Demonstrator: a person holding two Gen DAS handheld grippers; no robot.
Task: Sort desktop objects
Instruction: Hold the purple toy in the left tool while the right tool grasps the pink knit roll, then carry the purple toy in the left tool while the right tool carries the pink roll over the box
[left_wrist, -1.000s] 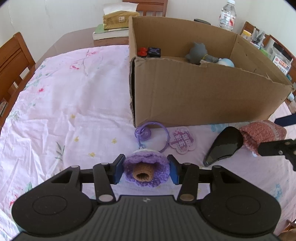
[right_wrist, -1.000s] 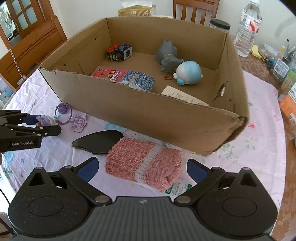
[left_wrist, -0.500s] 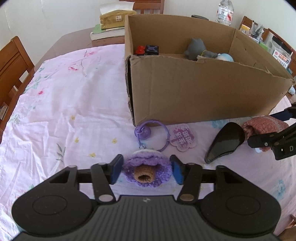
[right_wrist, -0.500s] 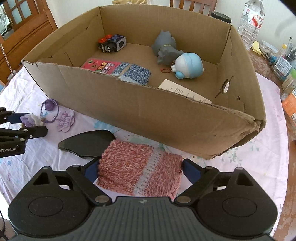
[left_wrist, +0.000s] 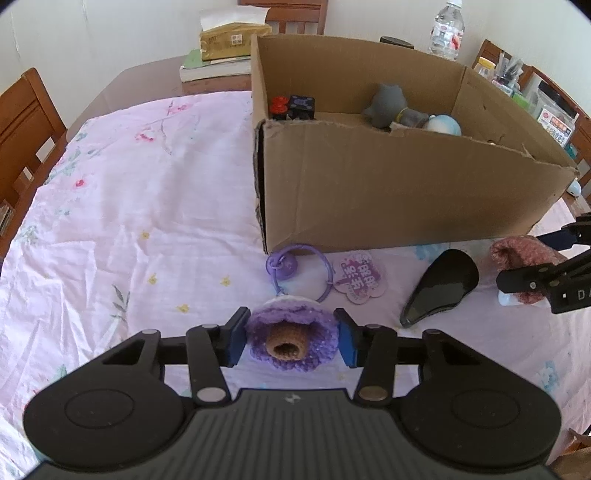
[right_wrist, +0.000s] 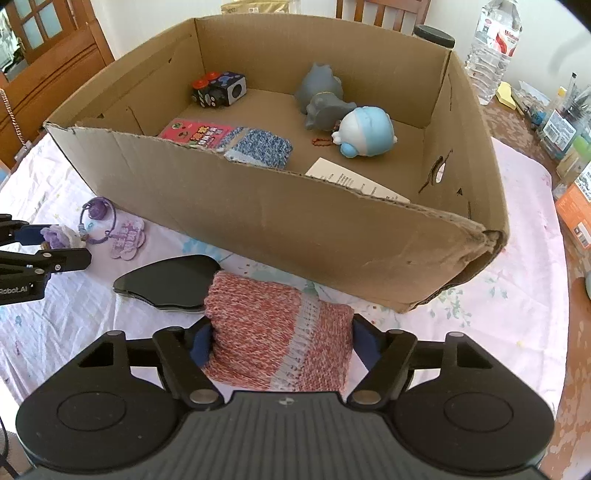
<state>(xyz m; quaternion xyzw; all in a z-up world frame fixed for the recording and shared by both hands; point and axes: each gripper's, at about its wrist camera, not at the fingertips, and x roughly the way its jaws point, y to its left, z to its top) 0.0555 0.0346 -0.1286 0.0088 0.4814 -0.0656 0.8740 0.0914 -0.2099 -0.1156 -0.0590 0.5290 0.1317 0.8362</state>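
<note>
Crochet flower (left_wrist: 293, 341) is clamped between the left gripper (left_wrist: 291, 341) jaws on the tablecloth (left_wrist: 147, 221). Pink knit (right_wrist: 277, 343) is flanked by the right gripper (right_wrist: 282, 345) jaws, which have just been closing and now touch it, beside the box (right_wrist: 295, 221).

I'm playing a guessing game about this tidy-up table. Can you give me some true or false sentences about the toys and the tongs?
1. The left tongs squeeze a purple knitted flower. True.
2. The cardboard box has nothing in it. False: toys lie inside, such as a blue and white toy.
3. The right tongs have a pink knitted cloth between them. True.
4. The water bottle is inside the box. False: it stands behind it.
5. The black shiny thing lies in the box. False: it lies on the tablecloth.
</note>
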